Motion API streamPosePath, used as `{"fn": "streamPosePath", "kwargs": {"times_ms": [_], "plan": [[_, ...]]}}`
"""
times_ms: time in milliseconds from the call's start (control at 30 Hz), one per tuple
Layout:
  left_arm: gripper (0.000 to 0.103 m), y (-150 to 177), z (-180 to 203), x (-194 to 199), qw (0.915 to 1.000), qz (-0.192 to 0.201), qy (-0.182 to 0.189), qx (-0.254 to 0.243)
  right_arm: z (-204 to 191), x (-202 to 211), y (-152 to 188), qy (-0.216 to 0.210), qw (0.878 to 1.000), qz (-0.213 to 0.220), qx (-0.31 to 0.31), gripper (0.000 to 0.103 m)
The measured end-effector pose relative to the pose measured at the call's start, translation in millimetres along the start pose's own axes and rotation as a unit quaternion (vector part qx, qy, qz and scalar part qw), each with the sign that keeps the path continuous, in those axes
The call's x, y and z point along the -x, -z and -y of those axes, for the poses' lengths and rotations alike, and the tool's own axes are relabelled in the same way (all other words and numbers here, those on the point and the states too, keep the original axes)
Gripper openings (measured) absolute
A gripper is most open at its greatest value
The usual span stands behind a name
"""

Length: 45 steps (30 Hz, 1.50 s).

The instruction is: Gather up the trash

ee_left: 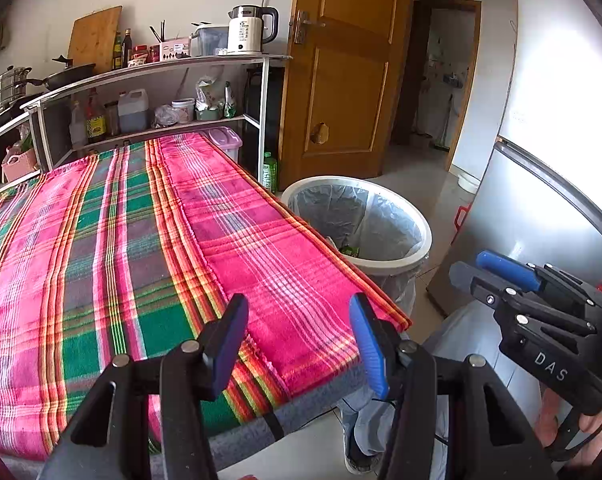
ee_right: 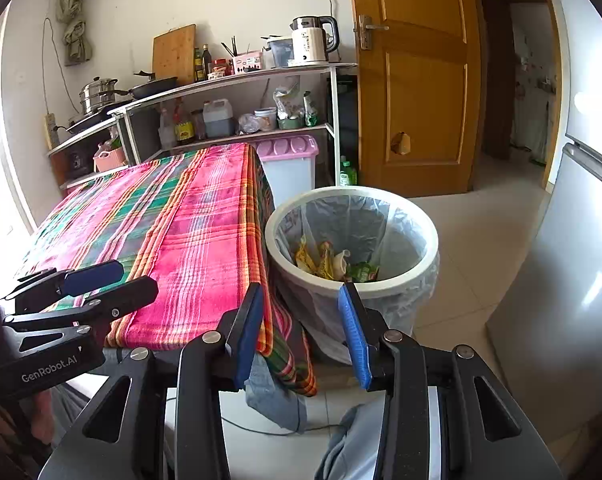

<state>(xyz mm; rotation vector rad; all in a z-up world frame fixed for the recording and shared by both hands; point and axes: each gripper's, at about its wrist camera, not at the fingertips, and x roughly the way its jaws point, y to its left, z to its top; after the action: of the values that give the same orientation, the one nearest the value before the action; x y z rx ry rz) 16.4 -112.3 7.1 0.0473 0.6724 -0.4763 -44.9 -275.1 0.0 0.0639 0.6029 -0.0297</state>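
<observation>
From the left wrist, the left gripper [ee_left: 299,340] hung apart and empty over the striped cloth [ee_left: 141,232]. The bin [ee_left: 401,216] sat at two o'clock.

From the right wrist, the right gripper [ee_right: 301,328] was apart, empty. Trash [ee_right: 329,262] lay inside the bin at twelve o'clock.

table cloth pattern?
Plaid cloth: pink, green and grey checks with orange-yellow stripes. Left wrist view shows it best.

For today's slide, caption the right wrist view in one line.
Open right hand-held gripper beside the plaid-covered table, facing a lined bin holding wrappers.
</observation>
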Motion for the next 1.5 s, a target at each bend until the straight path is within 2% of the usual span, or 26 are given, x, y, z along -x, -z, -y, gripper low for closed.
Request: {"fn": "streamPosePath", "kwargs": {"times_ms": [500, 1500], "plan": [[0.055, 5.3, 5.9, 8.9, 0.9999, 0.016, -0.005, -0.004, 4.7, 8.1, 8.8, 0.009, 1.000, 0.000, -0.008, 0.041], [0.055, 6.6, 9.4, 10.9, 0.9998, 0.017, -0.003, 0.001, 4.6, 7.0, 8.3, 0.009, 1.000, -0.004, -0.007, 0.041]]}}
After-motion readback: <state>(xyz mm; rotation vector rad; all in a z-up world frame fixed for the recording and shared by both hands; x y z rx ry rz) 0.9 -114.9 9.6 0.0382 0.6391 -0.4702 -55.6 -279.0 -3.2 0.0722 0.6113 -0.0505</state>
